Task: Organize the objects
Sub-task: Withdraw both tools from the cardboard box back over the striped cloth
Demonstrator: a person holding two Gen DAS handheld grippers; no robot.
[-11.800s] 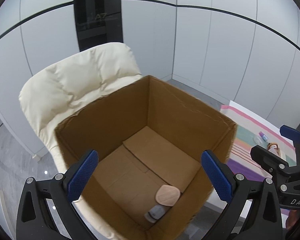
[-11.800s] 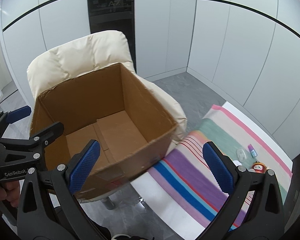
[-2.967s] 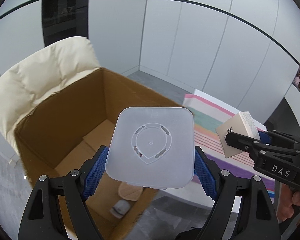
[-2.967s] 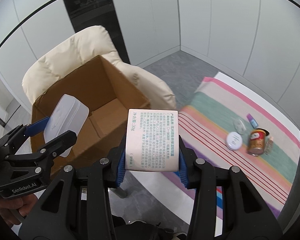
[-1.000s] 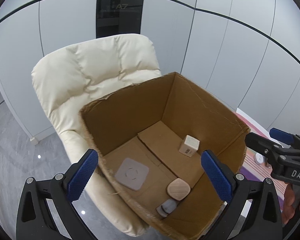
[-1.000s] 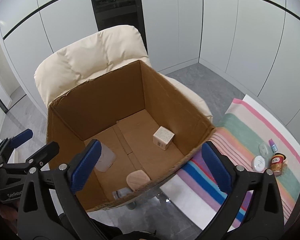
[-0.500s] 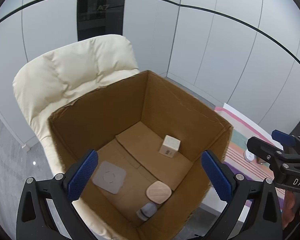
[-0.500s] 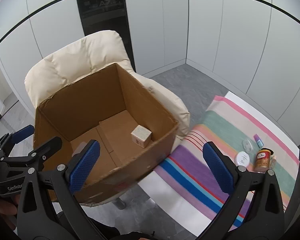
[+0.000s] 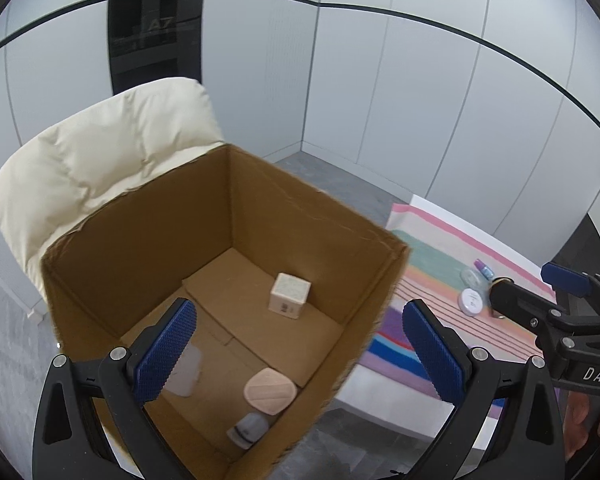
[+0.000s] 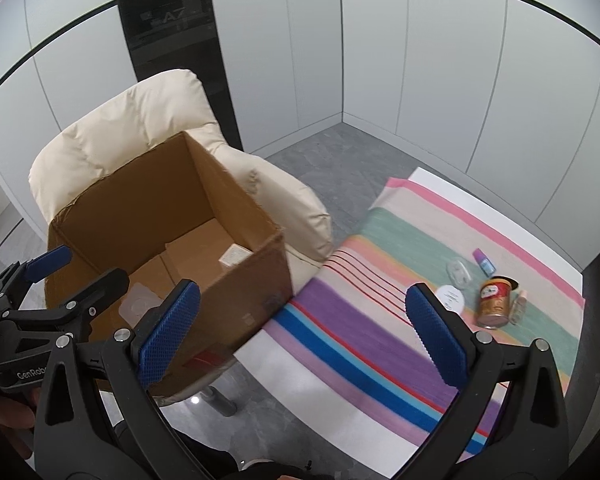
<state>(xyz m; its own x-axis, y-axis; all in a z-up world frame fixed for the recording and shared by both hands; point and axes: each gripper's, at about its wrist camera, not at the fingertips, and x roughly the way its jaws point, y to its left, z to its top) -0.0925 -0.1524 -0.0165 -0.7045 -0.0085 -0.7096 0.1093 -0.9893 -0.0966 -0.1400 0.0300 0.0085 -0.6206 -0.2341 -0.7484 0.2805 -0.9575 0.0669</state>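
An open cardboard box (image 9: 324, 204) (image 10: 228, 184) sits on a cream chair. Inside lie a small cube carton (image 9: 290, 293), a translucent square lid (image 9: 186, 372), a peach rounded case (image 9: 270, 390) and a small grey item (image 9: 247, 430). My left gripper (image 9: 300, 344) is open and empty above the box's near rim. My right gripper (image 10: 304, 336) is open and empty over the striped cloth (image 10: 364, 320). On the cloth lie a brown can (image 10: 494, 307), a white round lid (image 10: 452, 298), a purple bottle (image 10: 484, 261) and a clear item (image 10: 459, 273).
The cream padded chair (image 10: 140, 132) stands beside the table with the striped cloth (image 9: 440, 256). White wall panels and a dark door (image 10: 172, 20) lie behind. Grey floor (image 10: 340, 160) shows between chair and wall.
Both grippers, open and empty, have swung right from the box toward the striped cloth. The box now sits further left in both views; the can and lid appear closer.
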